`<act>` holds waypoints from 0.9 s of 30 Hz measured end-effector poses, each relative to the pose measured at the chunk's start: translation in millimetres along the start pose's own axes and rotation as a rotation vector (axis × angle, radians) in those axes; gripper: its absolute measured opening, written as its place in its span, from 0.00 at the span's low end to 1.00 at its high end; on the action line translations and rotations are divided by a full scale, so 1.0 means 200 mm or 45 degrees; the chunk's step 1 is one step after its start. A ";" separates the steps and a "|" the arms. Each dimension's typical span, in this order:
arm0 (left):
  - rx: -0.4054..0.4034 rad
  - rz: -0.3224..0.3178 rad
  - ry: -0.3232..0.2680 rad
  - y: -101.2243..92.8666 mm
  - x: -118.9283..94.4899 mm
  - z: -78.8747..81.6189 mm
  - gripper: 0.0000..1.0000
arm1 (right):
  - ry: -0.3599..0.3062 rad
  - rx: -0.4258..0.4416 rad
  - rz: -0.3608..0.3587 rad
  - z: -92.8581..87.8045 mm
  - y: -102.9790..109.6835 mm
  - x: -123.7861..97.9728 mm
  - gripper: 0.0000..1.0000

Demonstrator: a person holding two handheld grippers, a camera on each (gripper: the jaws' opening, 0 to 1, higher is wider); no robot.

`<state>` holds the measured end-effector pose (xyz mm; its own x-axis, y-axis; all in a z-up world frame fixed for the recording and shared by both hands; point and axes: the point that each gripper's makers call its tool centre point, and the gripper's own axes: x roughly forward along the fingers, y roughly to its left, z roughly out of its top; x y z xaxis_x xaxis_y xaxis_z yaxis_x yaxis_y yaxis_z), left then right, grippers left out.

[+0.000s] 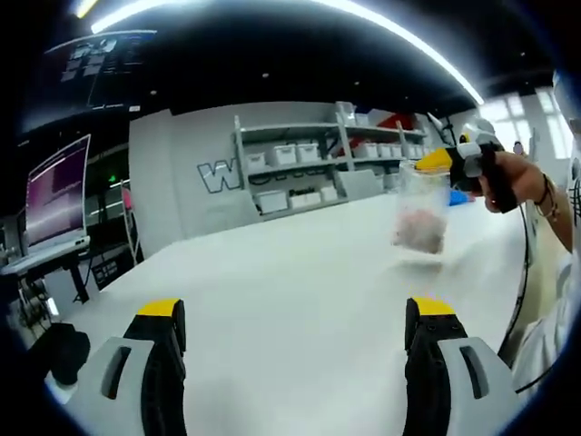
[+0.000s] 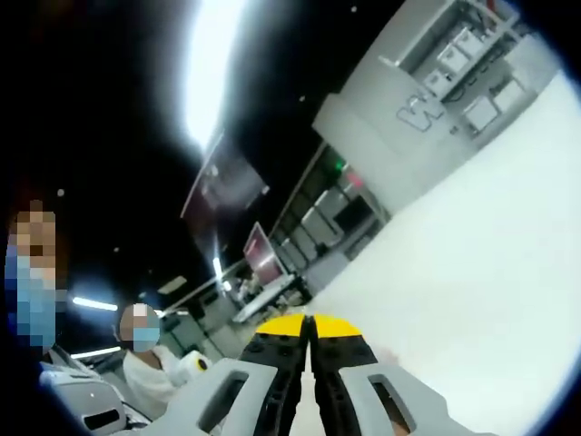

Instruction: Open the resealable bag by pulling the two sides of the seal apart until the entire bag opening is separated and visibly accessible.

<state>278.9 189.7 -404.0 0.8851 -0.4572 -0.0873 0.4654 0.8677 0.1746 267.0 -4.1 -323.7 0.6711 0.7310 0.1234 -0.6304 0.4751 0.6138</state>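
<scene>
Resealable clear plastic bag hangs above the white tabletop, pinched at its top by the right tongs; left tongs gape, released. Right gripper view: right tongs clenched. Seal looks unparted; pulling remains.

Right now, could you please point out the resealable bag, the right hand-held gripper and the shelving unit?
resealable bag (image 1: 421, 218): left gripper view, on its clear front, mid-height.
right hand-held gripper (image 1: 445, 163): left gripper view, at the yellow tips pinching the bag's top.
shelving unit (image 1: 295, 168): left gripper view, on a middle shelf holding bins.

large "w" on grey wall
</scene>
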 end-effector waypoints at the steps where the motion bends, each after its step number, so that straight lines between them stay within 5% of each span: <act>1: 0.000 -0.001 0.000 0.00 0.00 0.00 1.00 | -0.001 -0.001 -0.001 0.01 0.00 0.00 0.00; 27: 0.040 0.010 -0.013 0.01 -0.01 0.04 1.00 | 0.051 -0.073 -0.016 0.06 -0.03 0.10 0.00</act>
<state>277.8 191.4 -396.5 0.8885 -0.4526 -0.0759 0.4581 0.8648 0.2056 288.4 1.6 -314.5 0.6636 0.7434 0.0837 -0.6442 0.5109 0.5691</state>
